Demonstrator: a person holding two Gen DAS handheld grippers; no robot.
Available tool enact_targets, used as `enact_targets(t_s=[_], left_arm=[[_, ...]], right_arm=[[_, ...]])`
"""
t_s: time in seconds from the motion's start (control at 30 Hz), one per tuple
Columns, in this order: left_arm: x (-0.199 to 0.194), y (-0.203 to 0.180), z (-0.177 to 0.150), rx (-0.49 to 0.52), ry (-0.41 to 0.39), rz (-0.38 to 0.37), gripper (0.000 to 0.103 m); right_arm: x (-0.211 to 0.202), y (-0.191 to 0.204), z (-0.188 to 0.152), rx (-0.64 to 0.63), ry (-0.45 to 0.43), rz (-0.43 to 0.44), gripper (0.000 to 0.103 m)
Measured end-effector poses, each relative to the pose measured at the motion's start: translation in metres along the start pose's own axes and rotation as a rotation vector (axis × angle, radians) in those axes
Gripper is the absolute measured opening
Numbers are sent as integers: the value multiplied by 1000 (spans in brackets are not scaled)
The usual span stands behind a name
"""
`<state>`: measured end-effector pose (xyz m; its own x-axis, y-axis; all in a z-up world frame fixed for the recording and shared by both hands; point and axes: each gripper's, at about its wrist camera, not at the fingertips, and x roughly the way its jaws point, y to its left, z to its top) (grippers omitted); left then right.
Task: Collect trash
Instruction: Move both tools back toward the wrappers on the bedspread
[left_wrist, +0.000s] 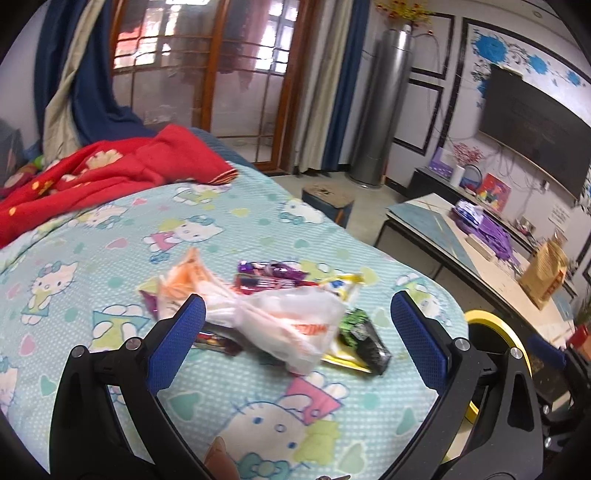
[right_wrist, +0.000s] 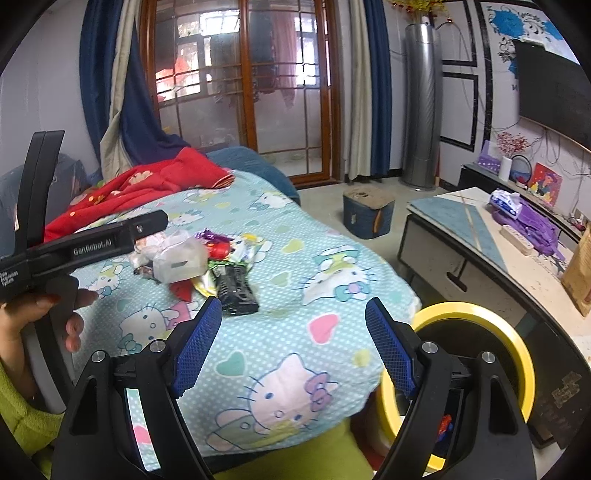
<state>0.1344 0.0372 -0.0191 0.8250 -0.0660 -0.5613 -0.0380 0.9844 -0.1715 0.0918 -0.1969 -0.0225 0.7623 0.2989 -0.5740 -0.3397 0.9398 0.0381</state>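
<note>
Blue-padded left gripper (left_wrist: 297, 314): spread wide, nothing between its fingers, poised low over the litter with the crumpled bag lying in the gap ahead of its pads.
Blue-padded right gripper (right_wrist: 293, 317): jaws just as wide apart and empty, held back from the pile near the foot of the bed.
Trash pile: gathered in one loose heap in the middle of the bed, on the pale turquoise cartoon-cat bedsheet (left_wrist: 110, 266).
Crumpled white plastic bag with orange print (left_wrist: 280, 325): on top of the heap, nearest the left gripper.
Black and green snack packet (right_wrist: 234, 286): at the near edge of the heap, resting partly on a flat yellow wrapper (left_wrist: 347, 360).
Purple candy wrappers (left_wrist: 273, 271): on the far side of the bag, touching it, with a red wrapper among them.
Yellow-rimmed black bin (right_wrist: 476, 314): on the floor just beside the bed's corner, below the right gripper.
Red patterned blanket (left_wrist: 110, 166): bunched at the head of the bed, well apart from the trash.
Person's left hand (right_wrist: 44, 317): wrapped round the left tool's black handle, a lime-green sleeve at the wrist.
Low pale table (right_wrist: 461, 229): across the floor from the bed, purple cloth heaped on it.
</note>
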Motion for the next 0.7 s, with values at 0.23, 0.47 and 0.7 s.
enact_targets(t_s=[0.23,0.47,0.7], left_arm=[[1,30,3,-65,3,33,92],[5,53,3,-114,10,52,92],[12,81,3,-179,12,53,92]], right_arm=[[22,19,1,-34,34,42,77],[51,29,5,-43,85,85,77],[75,33,8,-49,120,95,77]])
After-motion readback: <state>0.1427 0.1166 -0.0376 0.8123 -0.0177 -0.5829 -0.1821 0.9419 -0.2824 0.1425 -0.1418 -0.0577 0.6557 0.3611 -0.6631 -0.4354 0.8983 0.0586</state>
